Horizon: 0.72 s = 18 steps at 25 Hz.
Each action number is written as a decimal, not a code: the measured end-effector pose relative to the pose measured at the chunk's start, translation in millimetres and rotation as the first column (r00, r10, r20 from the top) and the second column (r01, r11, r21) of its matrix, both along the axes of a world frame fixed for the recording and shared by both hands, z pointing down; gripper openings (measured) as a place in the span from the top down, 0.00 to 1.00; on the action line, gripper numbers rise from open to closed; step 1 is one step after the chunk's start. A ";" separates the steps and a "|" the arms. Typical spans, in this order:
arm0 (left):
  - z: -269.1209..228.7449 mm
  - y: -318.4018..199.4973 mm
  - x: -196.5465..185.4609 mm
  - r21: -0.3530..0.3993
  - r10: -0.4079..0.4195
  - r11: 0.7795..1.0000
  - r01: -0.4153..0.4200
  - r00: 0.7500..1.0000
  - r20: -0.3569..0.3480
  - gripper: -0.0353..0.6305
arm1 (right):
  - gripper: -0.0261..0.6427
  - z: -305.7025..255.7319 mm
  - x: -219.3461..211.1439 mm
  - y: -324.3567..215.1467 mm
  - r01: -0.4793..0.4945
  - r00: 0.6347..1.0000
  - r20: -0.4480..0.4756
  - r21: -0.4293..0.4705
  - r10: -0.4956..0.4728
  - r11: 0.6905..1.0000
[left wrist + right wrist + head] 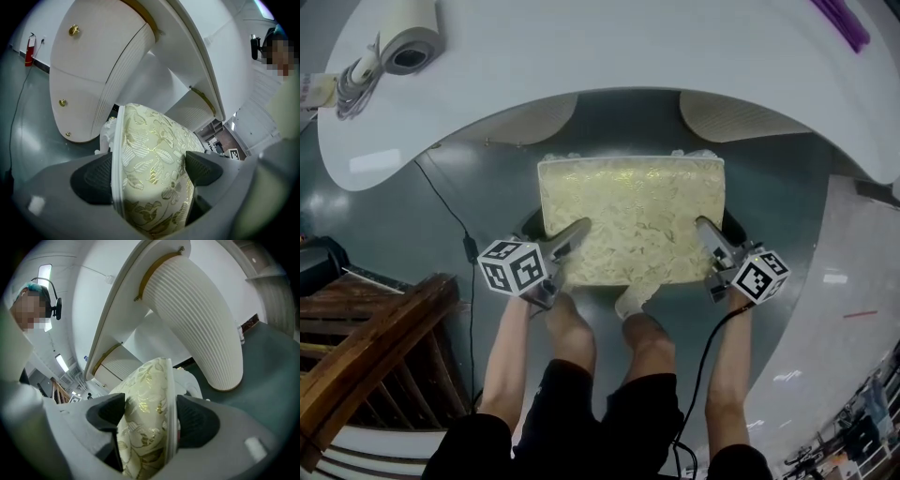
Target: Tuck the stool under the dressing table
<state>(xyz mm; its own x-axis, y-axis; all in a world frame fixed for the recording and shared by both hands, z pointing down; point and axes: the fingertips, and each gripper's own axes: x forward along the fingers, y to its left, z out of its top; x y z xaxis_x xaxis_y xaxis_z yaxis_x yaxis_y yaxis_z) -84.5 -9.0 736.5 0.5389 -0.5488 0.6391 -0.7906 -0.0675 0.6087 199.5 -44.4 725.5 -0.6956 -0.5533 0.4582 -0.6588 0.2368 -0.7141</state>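
Note:
The stool has a cream cushion with gold floral brocade and stands on the grey floor, its far edge just in front of the curved white dressing table. My left gripper is shut on the stool's near left edge, and the left gripper view shows the cushion pinched between both pads. My right gripper is shut on the near right edge, with the cushion squeezed between its pads. The table's ribbed white pedestals flank the opening ahead.
A roll of tissue and a coiled cable lie on the tabletop at left, a purple item at right. A black cord trails across the floor. Wooden stair rails stand at the lower left. The person's knees are behind the stool.

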 end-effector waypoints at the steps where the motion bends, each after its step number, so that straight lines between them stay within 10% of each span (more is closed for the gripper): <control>1: 1.6 -1.9 -0.7 0.003 -0.002 1.000 0.002 1.000 0.002 0.20 | 0.44 1.7 -0.6 -2.2 0.000 1.000 -0.001 0.001 0.000 1.000; 18: 41.4 -46.5 5.1 0.027 0.048 0.998 -0.048 0.999 0.011 0.20 | 0.44 42.5 8.3 -23.8 -0.077 0.997 -0.008 -0.025 0.076 0.997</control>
<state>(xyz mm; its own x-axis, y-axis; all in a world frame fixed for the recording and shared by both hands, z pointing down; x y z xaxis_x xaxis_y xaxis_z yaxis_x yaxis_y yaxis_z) -79.5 -55.5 777.9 0.5584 -0.5394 0.6302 -0.7923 -0.1219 0.5978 207.8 -68.2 768.0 -0.6485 -0.5932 0.4770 -0.6792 0.1678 -0.7145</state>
